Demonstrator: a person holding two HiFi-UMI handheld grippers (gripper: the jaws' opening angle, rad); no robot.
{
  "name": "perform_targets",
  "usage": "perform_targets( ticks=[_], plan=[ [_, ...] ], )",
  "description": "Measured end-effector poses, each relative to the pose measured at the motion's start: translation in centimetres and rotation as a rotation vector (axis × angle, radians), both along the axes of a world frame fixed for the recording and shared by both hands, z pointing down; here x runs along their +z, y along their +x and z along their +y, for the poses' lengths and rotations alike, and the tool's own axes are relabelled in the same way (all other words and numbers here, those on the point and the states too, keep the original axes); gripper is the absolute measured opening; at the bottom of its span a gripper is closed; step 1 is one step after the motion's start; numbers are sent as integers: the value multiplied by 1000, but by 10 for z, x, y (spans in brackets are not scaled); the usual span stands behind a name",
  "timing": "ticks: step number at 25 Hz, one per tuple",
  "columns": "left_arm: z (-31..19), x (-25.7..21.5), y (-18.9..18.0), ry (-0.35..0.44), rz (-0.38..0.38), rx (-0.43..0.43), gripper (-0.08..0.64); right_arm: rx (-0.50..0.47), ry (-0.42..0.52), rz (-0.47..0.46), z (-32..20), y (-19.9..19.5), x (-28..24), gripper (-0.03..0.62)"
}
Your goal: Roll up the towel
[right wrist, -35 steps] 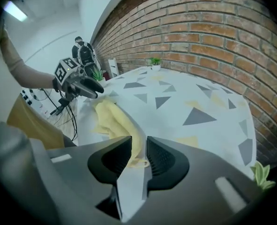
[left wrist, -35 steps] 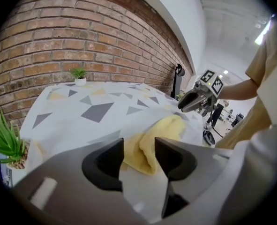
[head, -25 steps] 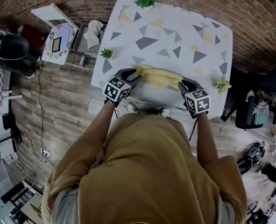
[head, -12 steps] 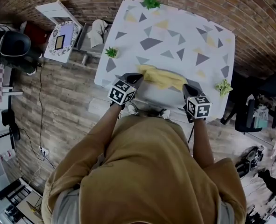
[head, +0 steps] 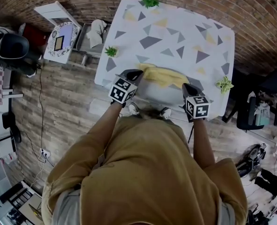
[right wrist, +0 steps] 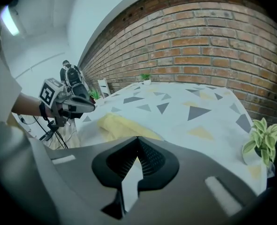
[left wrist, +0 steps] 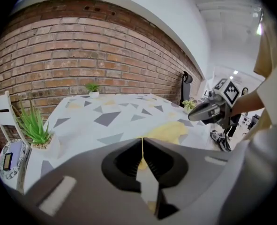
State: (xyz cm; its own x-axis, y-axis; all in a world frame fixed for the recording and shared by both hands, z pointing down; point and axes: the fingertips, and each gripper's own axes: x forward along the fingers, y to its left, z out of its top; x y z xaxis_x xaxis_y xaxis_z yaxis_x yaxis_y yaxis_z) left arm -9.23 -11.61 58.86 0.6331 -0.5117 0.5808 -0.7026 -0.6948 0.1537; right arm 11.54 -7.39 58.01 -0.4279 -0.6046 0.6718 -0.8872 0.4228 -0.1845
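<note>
The yellow towel [head: 164, 76] lies bunched at the table's [head: 175, 27] near edge, as it did a second ago. Both grippers have just closed: the left gripper [head: 139, 72] nips its left end, and the right gripper [head: 185, 85] is shut at its right end, hold unclear, so rolling looks ready to start. A floor tray [head: 83, 45] holds a pale cloth [head: 97, 29]; one pot [head: 111, 52] holds a plant

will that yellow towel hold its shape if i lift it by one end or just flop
Probably floppy: the towel lies in soft, uneven folds on the table. It looks thin, so it is likely light, and a push would more likely bunch it up than slide it whole.
</note>
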Motion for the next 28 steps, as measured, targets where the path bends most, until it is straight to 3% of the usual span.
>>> perform_targets(
  ticks=[8, 16, 22, 28],
  plan=[
    [0, -22, 2, 74, 4, -7, 67, 48, 60, -76, -8, -5, -19, 4],
    [-35, -93, -23, 258, -1, -89, 67, 142, 280, -140, -46, 31, -106, 5],
    [-49, -172, -27, 436, 26, -99, 67, 167, 435, -103, -60, 56, -174, 4],
    [-59, -229, -46, 557, 38, -150, 67, 165, 544, -50, -62, 69, -218, 5]
  ],
)
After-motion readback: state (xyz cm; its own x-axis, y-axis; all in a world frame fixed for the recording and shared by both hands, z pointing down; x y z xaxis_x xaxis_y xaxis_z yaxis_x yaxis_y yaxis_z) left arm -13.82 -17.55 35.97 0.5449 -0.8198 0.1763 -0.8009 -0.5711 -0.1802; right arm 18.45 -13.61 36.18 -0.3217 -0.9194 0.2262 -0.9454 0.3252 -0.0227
